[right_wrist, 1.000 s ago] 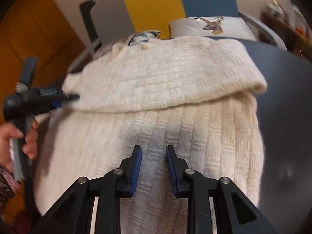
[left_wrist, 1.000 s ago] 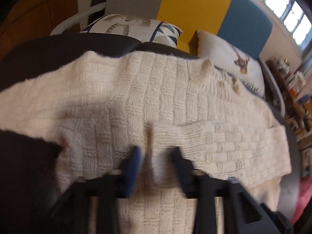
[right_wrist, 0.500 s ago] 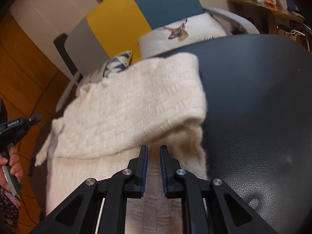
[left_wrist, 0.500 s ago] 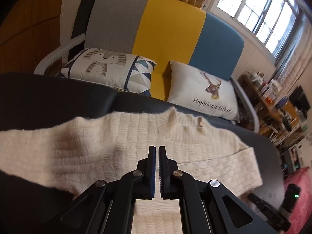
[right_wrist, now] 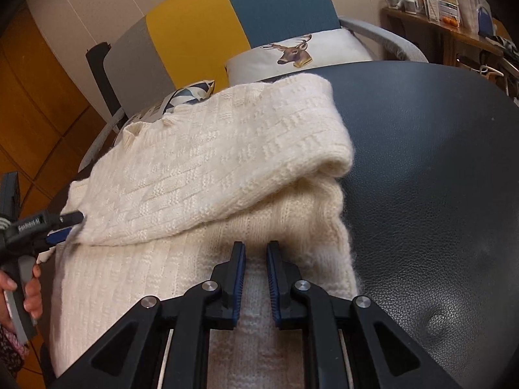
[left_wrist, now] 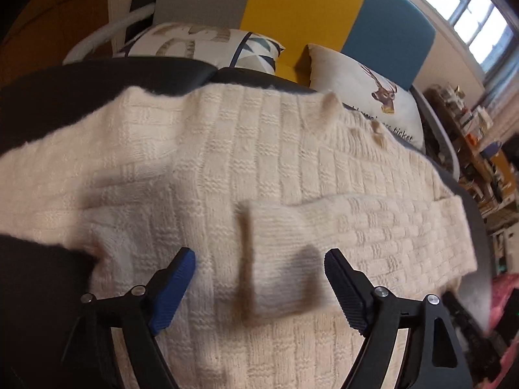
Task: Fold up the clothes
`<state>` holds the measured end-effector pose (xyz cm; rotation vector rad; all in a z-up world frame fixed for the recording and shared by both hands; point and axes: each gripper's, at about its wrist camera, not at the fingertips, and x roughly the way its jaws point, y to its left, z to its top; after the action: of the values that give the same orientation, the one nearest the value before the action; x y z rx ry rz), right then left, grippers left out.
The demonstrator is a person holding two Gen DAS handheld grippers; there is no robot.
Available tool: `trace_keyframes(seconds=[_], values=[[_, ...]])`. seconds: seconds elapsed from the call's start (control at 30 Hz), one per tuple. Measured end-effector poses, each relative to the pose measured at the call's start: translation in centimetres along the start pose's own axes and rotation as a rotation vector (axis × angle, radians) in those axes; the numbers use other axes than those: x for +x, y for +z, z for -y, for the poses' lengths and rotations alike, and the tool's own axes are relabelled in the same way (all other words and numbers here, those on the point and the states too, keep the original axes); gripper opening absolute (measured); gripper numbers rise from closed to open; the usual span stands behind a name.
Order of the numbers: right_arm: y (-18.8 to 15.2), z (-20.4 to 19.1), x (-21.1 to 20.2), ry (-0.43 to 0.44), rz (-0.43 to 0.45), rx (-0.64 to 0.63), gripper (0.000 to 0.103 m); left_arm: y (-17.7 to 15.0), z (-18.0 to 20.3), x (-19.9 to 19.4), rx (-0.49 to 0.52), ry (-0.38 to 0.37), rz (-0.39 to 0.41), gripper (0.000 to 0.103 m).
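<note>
A cream knit sweater (left_wrist: 246, 149) lies spread on a black leather surface (right_wrist: 438, 178), its right sleeve (left_wrist: 373, 227) folded across the body. My left gripper (left_wrist: 259, 259) hovers low over the sleeve's cuff (left_wrist: 282, 275). Its jaws are opening wide; the cuff lies between them, untouched. In the right wrist view the left gripper (right_wrist: 69, 222) shows at the cuff end of the folded sleeve (right_wrist: 211, 168). My right gripper (right_wrist: 256, 259) sits on the sweater's body near its right edge, jaws nearly together, with a ridge of knit pinched between the pads.
A grey, yellow and blue sofa (left_wrist: 308, 9) with a patterned cushion (left_wrist: 201, 42) and a deer cushion (left_wrist: 366, 90) stands behind the surface. A hand (right_wrist: 29, 291) holds the left gripper's handle. Cluttered shelves (left_wrist: 480, 149) line the right side.
The left gripper, closing around the cuff a second ago, shut and lifted away empty, then came back down with jaws spread wide. The right gripper narrowed and shifted toward the sweater's right edge.
</note>
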<state>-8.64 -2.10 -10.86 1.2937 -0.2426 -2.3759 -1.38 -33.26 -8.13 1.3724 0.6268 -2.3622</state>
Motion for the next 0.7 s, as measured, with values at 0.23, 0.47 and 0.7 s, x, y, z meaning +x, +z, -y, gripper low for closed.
trace_keyframes(seconds=[0.23,0.47,0.7], values=[[-0.3,1.4,-0.2,0.062,0.032,0.062,0.013,-1.0,3.1,-0.3,0.138,0.095,0.049,0.023],[0.0,1.5,-0.5,0.071,0.019,0.072,0.013,1.8,1.3,-3.3,0.039,-0.025,0.07,0.007],[1.9,2.6,-1.0,0.121,0.01,0.117,0.013,4.7,1.7,-6.9,0.023,-0.129,0.136,0.007]])
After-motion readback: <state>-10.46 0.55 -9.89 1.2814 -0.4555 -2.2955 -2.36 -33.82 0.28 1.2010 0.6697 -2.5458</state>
